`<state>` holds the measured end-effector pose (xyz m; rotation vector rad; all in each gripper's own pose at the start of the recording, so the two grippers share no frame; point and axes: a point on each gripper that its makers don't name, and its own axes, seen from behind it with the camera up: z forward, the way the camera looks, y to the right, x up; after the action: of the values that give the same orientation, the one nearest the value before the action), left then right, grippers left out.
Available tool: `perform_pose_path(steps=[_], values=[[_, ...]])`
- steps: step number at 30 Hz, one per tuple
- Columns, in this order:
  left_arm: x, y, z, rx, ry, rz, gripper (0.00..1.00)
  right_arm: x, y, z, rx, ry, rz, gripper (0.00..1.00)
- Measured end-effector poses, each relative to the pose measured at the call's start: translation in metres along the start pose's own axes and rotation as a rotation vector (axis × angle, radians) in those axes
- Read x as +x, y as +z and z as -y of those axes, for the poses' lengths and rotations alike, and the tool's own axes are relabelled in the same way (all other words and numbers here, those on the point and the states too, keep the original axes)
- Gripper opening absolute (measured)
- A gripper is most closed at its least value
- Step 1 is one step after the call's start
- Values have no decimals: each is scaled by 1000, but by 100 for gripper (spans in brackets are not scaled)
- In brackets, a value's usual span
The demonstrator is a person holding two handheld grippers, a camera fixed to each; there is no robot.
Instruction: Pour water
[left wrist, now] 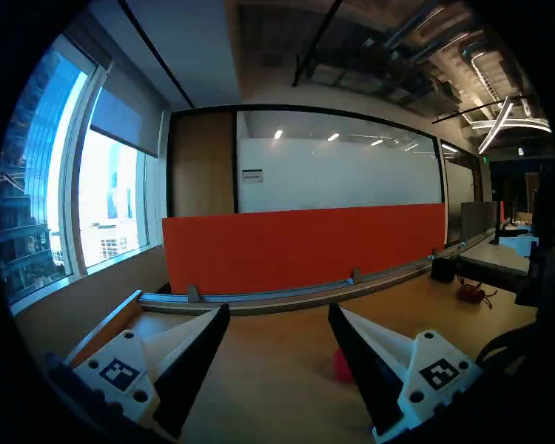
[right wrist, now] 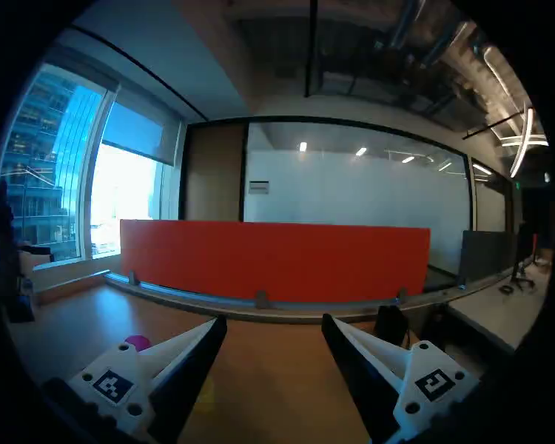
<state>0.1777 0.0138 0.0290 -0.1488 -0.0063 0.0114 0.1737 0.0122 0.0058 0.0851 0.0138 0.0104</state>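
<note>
Looks hardly begun, with no pour and no grasp yet. Holds the left gripper (left wrist: 278,306) wide open and empty above the desk (left wrist: 277,396); holds the right gripper (right wrist: 274,319) just as wide, just as empty. Shows a pink thing (left wrist: 340,364) low on the desk, half hidden behind that left gripper's finger, and seemingly the same pink thing (right wrist: 137,342) beside the right gripper's finger; cannot tell whether cup or bottle. Left to do, probably: reach it, grip, lift, tilt, pour
</note>
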Motion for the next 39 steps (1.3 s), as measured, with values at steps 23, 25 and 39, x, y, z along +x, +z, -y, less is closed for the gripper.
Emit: perform_pose_path(steps=[23,25,39], values=[[46,11,-32,-209,-13,-15,99,32,-3,39,225,17,-3,99],[47,11,-39,-241,-20,-16,99,35,-4,46,257,12,-8,99],[46,8,-64,-393,-34,7,99,49,-7,84,403,-2,-34,99]])
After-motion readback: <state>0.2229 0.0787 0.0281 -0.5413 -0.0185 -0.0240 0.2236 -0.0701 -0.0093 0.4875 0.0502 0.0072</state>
